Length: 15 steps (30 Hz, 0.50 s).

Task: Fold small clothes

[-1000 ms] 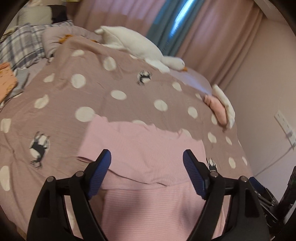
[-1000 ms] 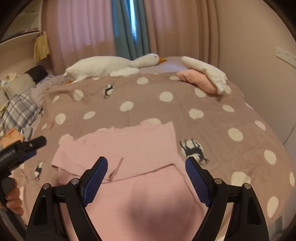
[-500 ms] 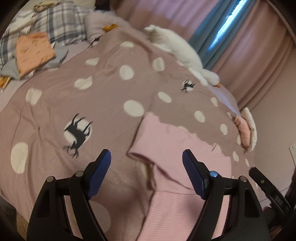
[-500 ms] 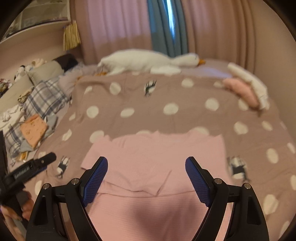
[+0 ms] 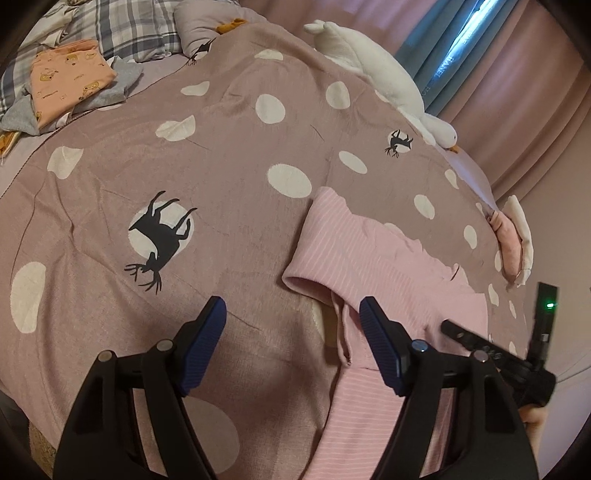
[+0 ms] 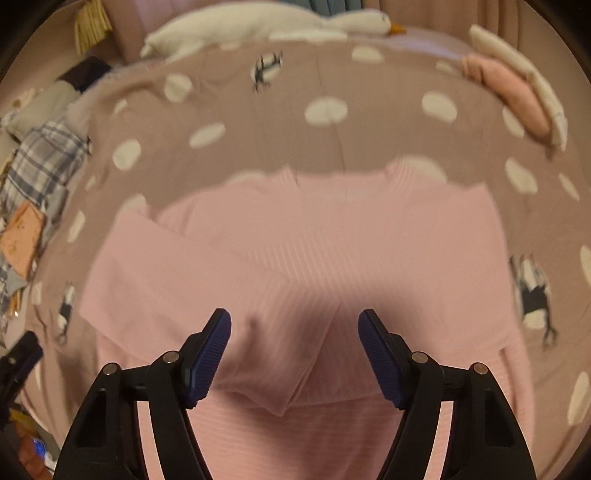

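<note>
A pink ribbed top (image 5: 373, 266) lies on the dotted bedspread (image 5: 221, 155) with its sleeves folded over the body. My left gripper (image 5: 293, 339) is open and empty, low over the bedspread just left of the garment's left folded edge. My right gripper (image 6: 295, 350) is open and empty, close above the middle of the pink top (image 6: 295, 236), over a folded sleeve end. The right gripper's body shows at the right edge of the left wrist view (image 5: 509, 358).
A white goose plush (image 5: 373, 62) lies at the far side of the bed. Folded pink and cream clothes (image 5: 513, 240) sit at the far right. An orange folded garment (image 5: 62, 81) and plaid pillows (image 5: 122, 29) lie at the left. The bed's near edge is below my grippers.
My left gripper has swung left off the garment to its left edge. My right gripper has moved forward and down, closer over the top. Both stayed open.
</note>
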Tool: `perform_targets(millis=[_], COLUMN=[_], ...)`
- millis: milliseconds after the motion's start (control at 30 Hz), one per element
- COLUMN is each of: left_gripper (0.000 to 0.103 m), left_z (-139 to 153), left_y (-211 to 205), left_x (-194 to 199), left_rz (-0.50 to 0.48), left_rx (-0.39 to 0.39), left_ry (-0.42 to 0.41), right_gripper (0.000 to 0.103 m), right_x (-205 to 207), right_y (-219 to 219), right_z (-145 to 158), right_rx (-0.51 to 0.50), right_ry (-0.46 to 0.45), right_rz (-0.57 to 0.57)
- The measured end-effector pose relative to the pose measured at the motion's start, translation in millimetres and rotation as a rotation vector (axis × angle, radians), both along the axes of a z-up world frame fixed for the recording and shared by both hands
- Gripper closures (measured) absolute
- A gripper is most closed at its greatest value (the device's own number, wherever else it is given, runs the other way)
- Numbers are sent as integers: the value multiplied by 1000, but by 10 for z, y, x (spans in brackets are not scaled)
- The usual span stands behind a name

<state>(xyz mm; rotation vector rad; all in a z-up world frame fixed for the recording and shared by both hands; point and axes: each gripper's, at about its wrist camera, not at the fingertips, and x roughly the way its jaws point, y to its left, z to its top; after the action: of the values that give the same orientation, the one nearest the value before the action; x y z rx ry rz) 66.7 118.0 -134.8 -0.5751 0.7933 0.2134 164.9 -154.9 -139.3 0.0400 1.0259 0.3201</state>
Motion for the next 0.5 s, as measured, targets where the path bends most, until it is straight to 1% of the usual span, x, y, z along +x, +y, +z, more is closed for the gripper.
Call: perform_targets(millis=[33, 100, 167, 200, 233, 267, 333, 400, 500], left_gripper=[29, 29, 29, 29, 29, 29, 29, 29, 29], left_z=[-1, -11, -20, -25, -29, -32, -39, -38, -32], left_y=[-6, -15, -27, -35, -44, -50, -56, -60, -64], left_x=[7, 21, 38, 46, 52, 56, 66, 74, 82], left_rz=[-1, -2, -5, -7, -9, -10, -11, -13, -12], left_rx=[4, 6, 4, 6, 9, 12, 14, 11, 11], left_ry=[0, 4, 7, 9, 11, 13, 17, 19, 19], right_gripper=[36, 38, 45, 51, 60, 66, 92, 94, 94], right_x=[6, -3, -13, -30, -49, -62, -79, -113, -166], right_y=[10, 54, 73, 91, 107, 132, 147, 148, 91], right_z=[-34, -150, -214, -225, -226, -220, -192, -109, 99], right_rx=[-6, -24, -33, -41, -47, -59, -72, -67, -33], right_ry=[11, 45, 60, 49, 33, 21, 7, -3, -44], right_rz=[3, 15, 17, 22, 30, 36, 46, 62, 70])
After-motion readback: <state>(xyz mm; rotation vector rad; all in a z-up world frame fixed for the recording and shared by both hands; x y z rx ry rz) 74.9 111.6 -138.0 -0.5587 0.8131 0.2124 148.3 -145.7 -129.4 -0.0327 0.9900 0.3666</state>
